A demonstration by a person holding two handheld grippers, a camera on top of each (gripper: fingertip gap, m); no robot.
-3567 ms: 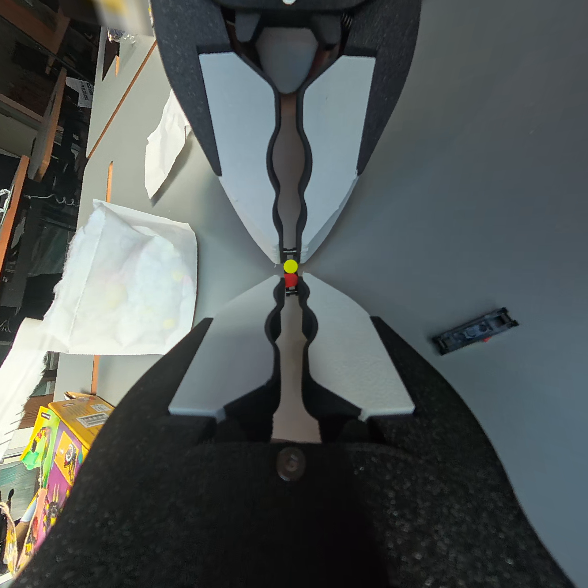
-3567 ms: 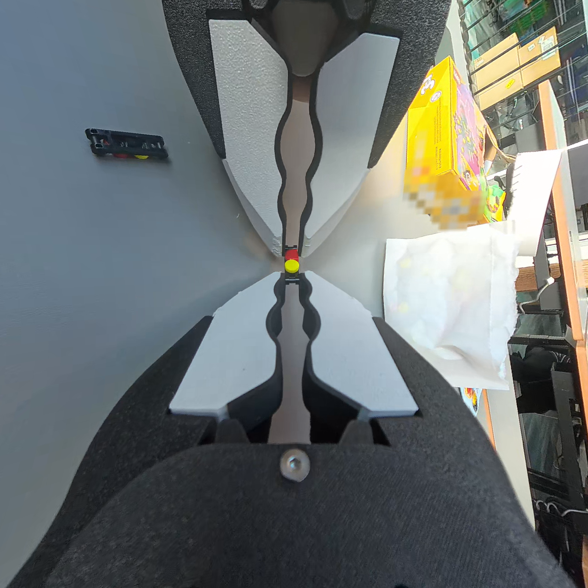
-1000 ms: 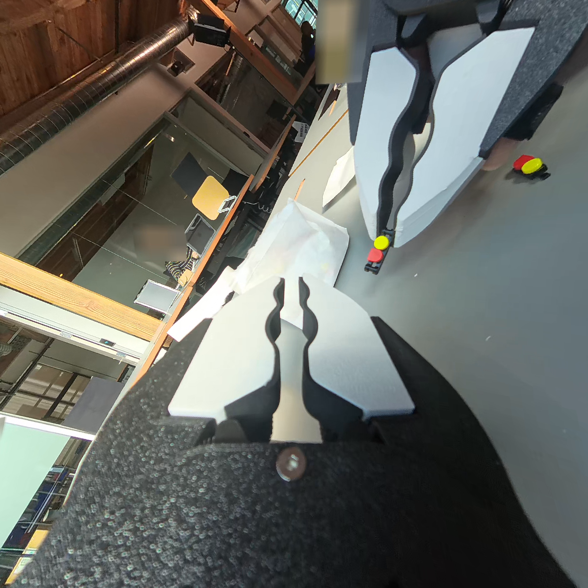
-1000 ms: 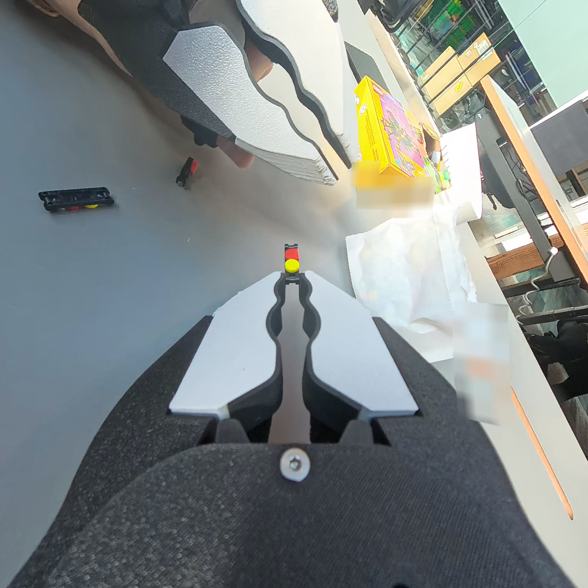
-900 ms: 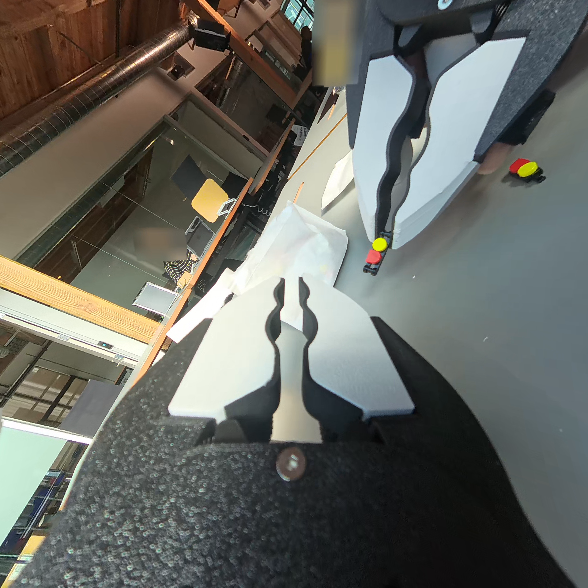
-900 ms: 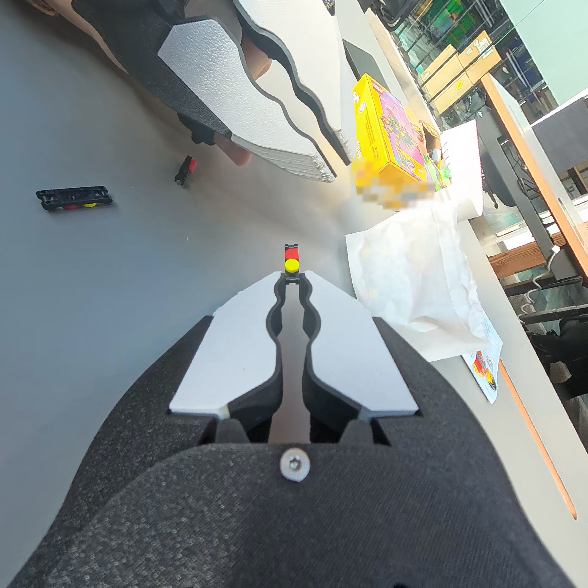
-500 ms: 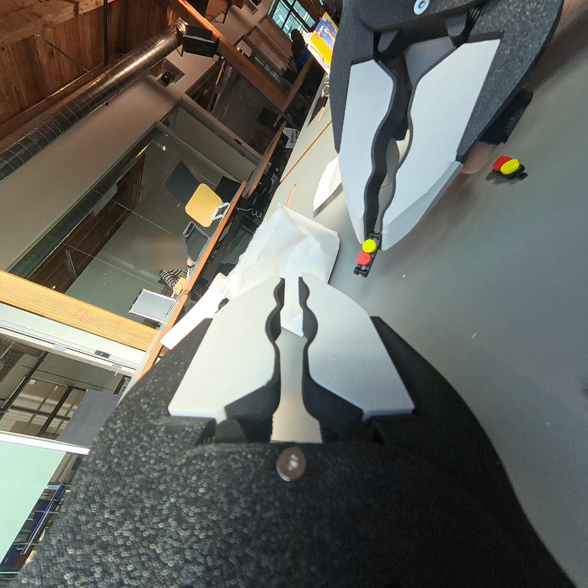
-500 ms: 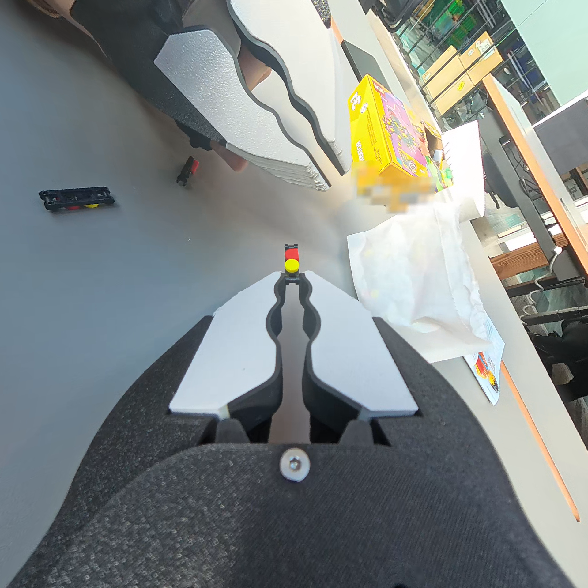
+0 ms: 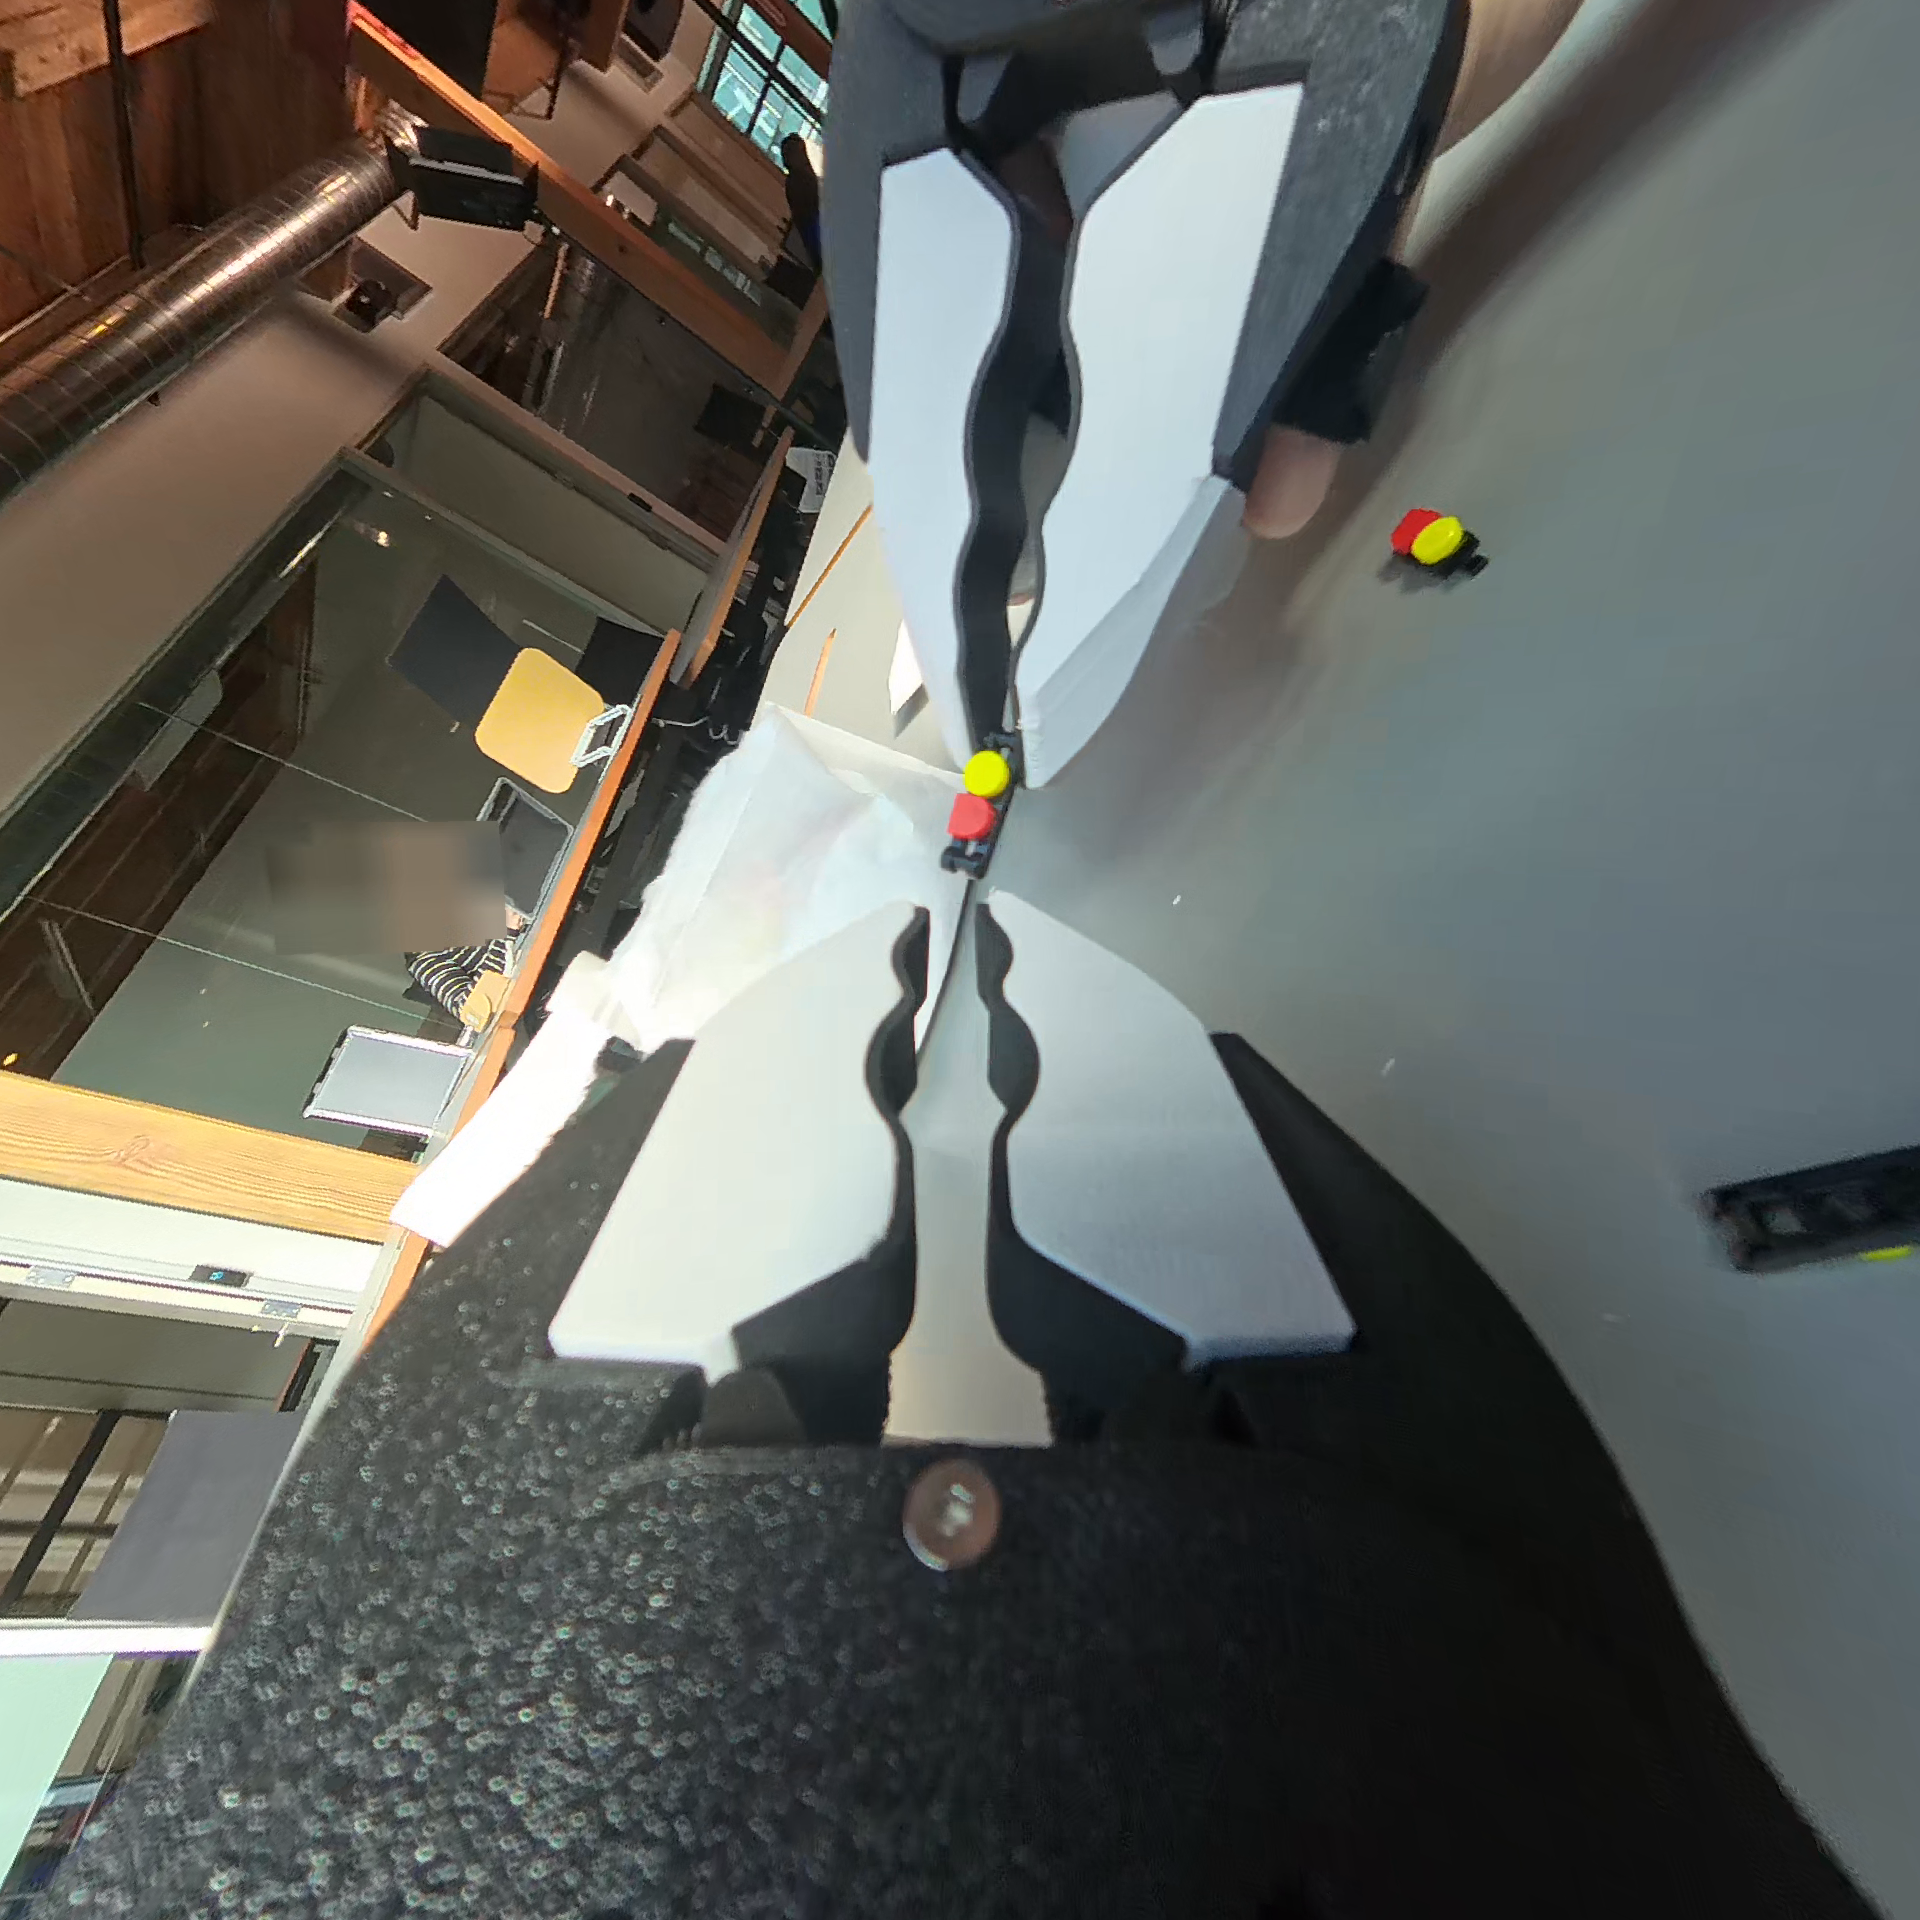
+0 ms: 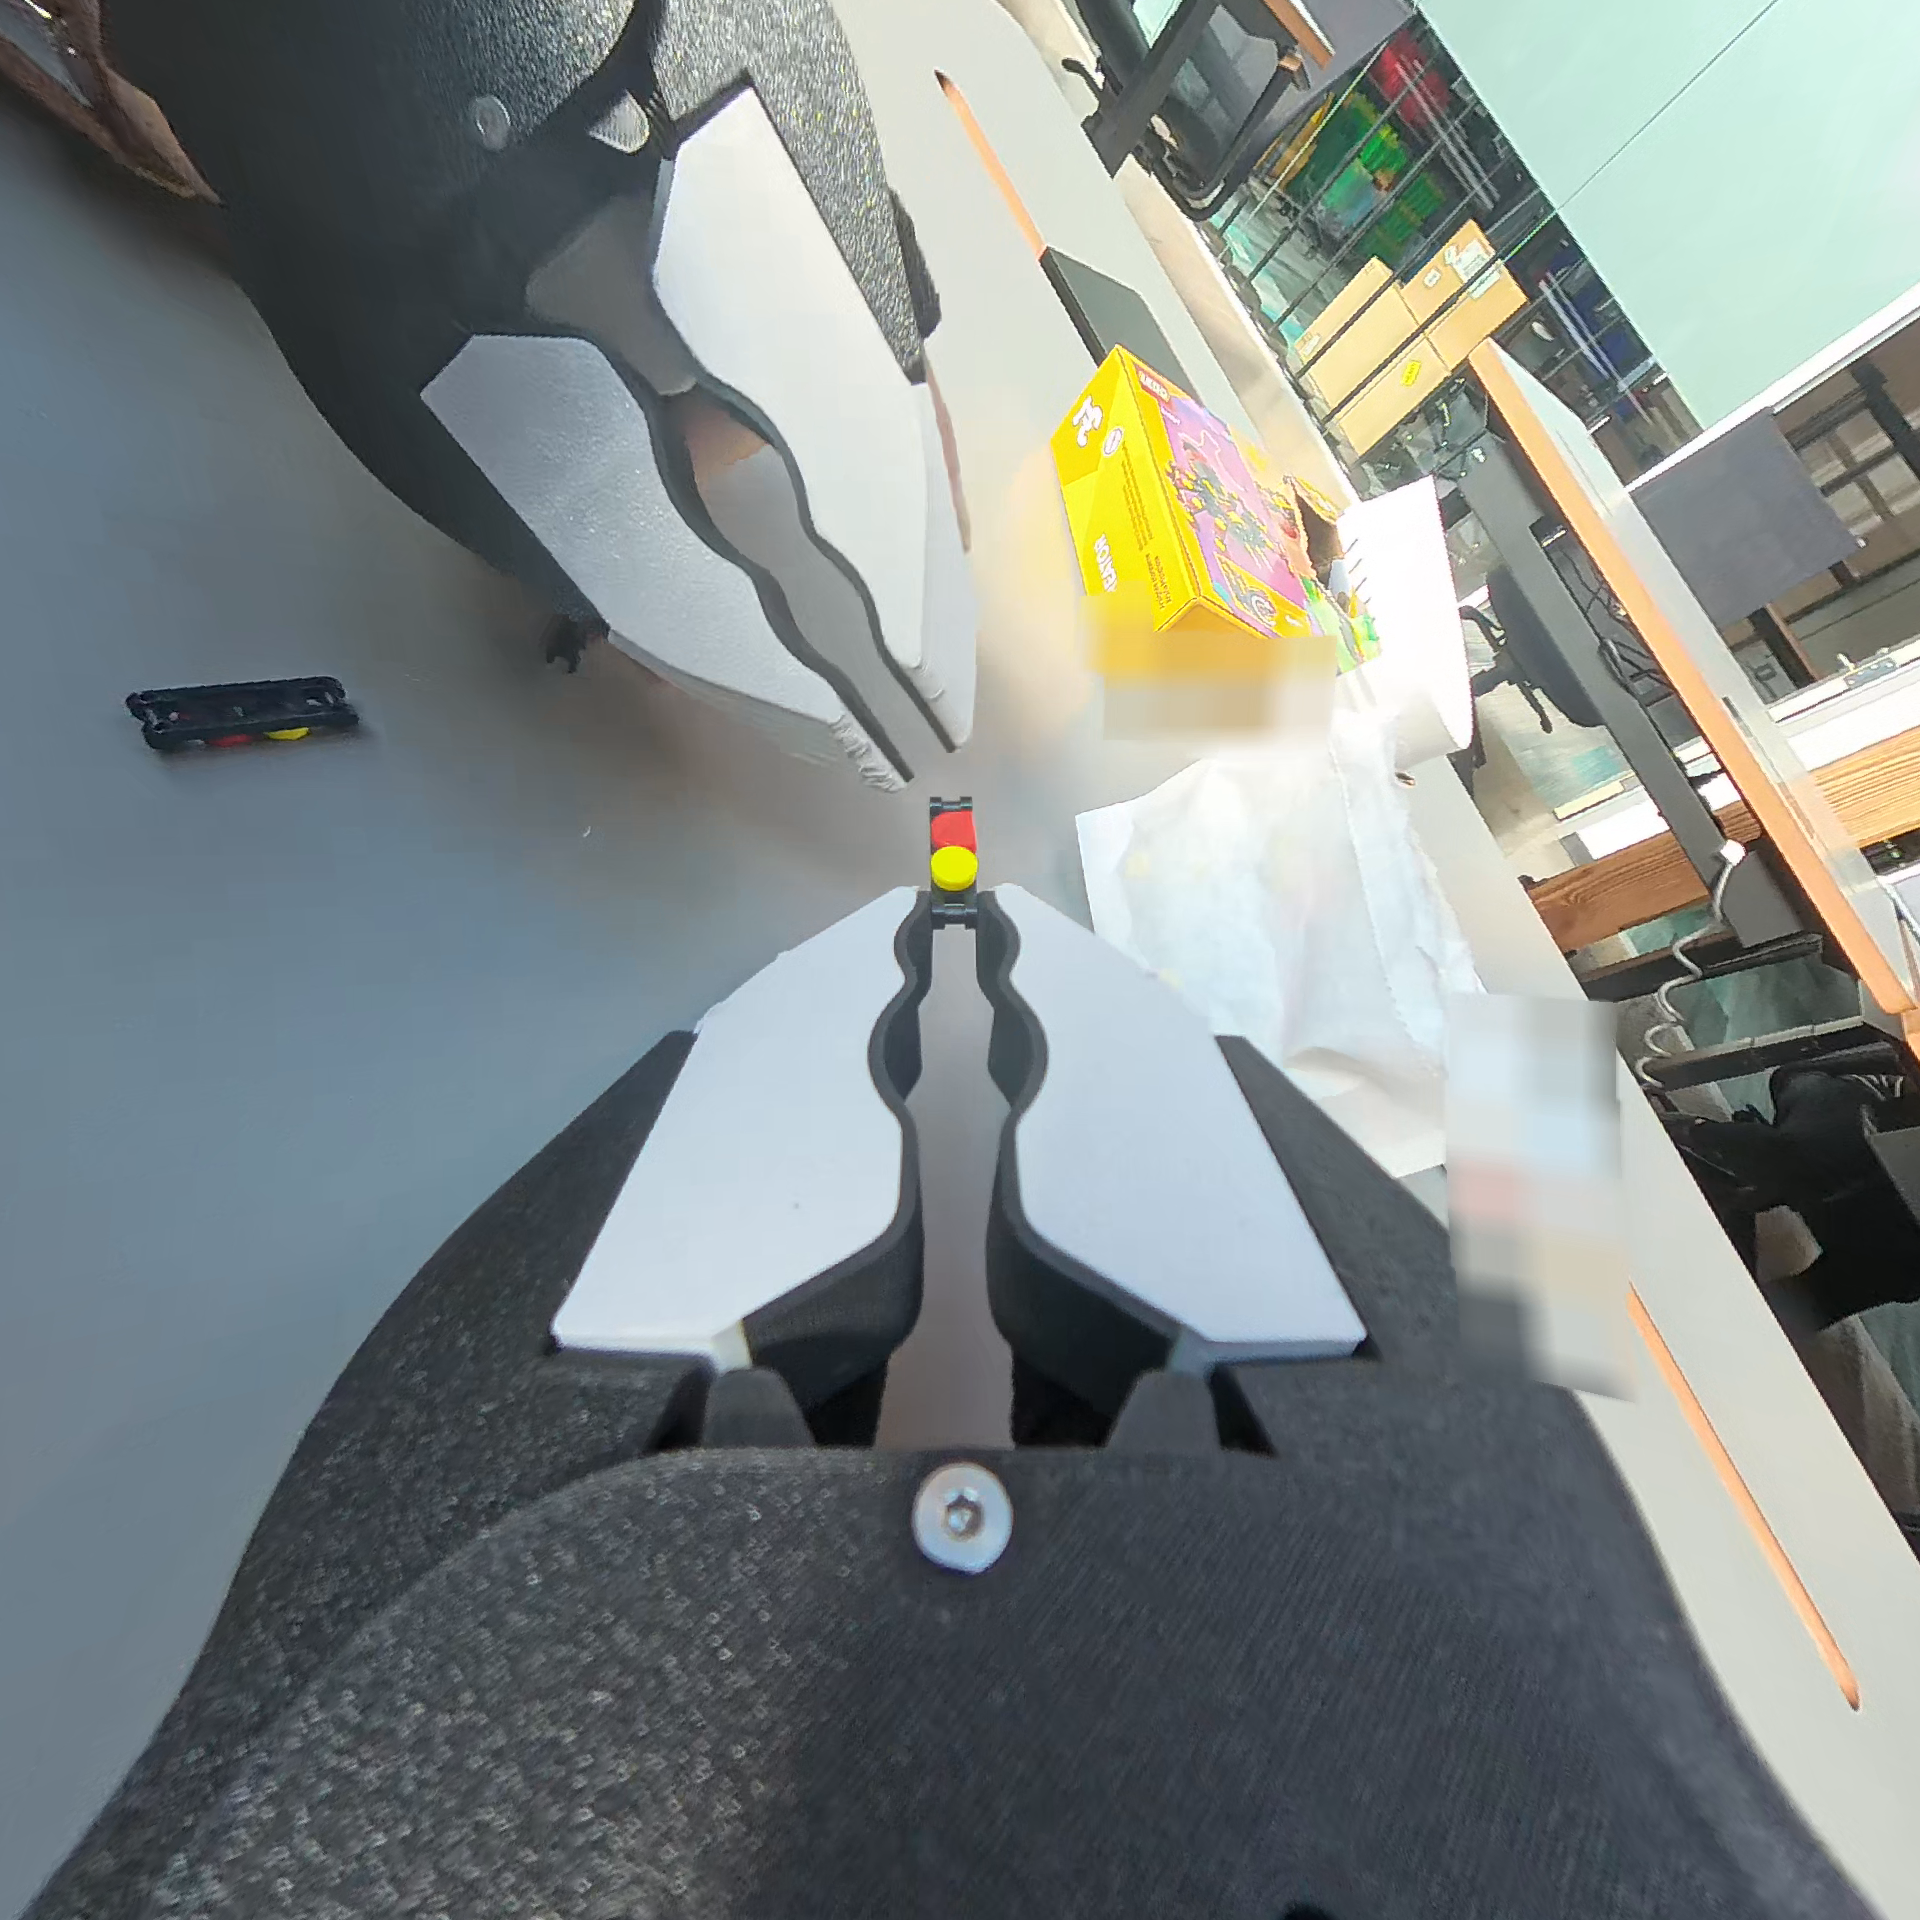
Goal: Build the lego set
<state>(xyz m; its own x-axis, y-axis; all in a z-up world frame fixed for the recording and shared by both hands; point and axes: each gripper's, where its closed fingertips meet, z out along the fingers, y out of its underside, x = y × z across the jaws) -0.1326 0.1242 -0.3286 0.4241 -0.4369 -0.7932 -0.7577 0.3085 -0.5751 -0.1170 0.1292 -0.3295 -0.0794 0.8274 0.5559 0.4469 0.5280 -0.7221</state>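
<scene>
My right gripper (image 10: 951,909) is shut on the near end of a small black piece (image 10: 953,847) that carries a red and a yellow round stud, held above the grey table. It also shows in the left wrist view (image 9: 979,805), hanging from the right gripper (image 9: 1013,753) at the top. My left gripper (image 9: 951,912) is empty with only a narrow slit between its fingers, and its tips are just short of the piece's free end. In the right wrist view the left gripper (image 10: 925,758) comes down from the upper left, almost touching the piece.
A long black plate (image 10: 244,712) with red and yellow studs lies on the table (image 10: 312,987), also in the left wrist view (image 9: 1818,1216). A small red-and-yellow piece (image 9: 1434,540) lies farther off. A white paper bag (image 10: 1247,935) and a yellow box (image 10: 1195,520) are at the right. My two grippers' fingertips are within a few centimetres of each other.
The two grippers have closed in on each other. My left gripper's tips now sit right at the free end of the piece that the right gripper still holds.
</scene>
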